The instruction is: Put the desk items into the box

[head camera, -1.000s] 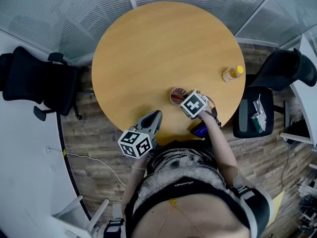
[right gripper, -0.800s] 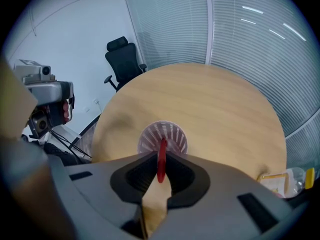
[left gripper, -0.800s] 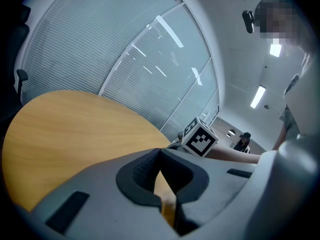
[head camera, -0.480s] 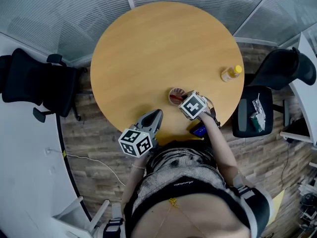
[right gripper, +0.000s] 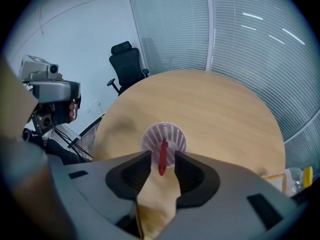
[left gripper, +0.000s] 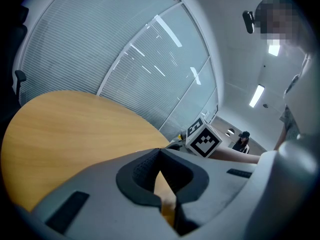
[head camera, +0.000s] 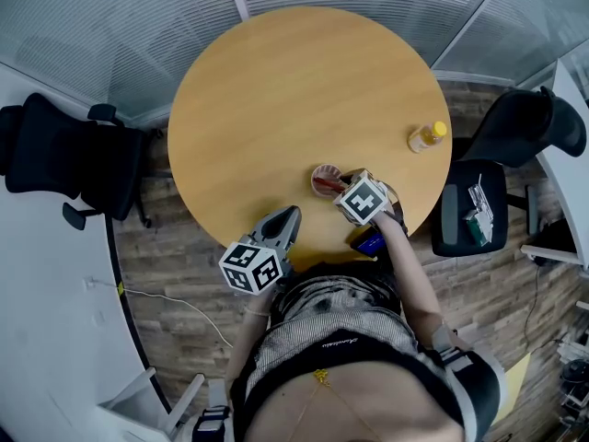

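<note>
Looked down on a round wooden table (head camera: 276,90), ringed by blind-covered glass walls (head camera: 120,17), plank floor (head camera: 175,247) and black office chairs (head camera: 64,155). Noted a yellow-capped bottle (head camera: 427,136) near the right edge. Saw black-and-white square markers on the cube (head camera: 361,197). Held the right hand-held gripper (right gripper: 162,166) low, jaws opening, pads clear of a red pen (right gripper: 162,156) leaning out of a white mesh cup (right gripper: 164,136). Held the left hand-held gripper (left gripper: 160,151) at the near edge, jaws closed and empty.
</note>
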Motion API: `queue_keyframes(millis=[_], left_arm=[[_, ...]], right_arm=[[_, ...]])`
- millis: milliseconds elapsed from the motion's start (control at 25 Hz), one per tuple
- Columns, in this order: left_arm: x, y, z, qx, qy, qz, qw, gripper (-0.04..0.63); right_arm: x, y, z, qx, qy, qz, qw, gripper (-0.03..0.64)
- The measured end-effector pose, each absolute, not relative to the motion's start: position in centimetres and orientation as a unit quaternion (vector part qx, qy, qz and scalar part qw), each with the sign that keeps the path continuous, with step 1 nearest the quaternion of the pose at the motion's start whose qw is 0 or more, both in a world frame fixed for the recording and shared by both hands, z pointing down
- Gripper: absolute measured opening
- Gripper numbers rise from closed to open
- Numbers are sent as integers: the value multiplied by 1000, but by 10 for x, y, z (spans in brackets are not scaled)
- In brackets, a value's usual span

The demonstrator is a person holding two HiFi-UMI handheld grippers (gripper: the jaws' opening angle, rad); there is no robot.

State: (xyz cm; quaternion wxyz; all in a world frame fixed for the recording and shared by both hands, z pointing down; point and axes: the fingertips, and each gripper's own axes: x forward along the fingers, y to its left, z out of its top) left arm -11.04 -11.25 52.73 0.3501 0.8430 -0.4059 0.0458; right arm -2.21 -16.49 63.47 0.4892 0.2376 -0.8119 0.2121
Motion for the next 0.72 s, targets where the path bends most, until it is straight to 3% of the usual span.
queue_keyframes(millis=[720], left_arm=[[-99, -97, 523, 841, -411, 48, 350, 18]], right_arm=[[-1, -150, 612, 261, -827, 219, 447, 152]])
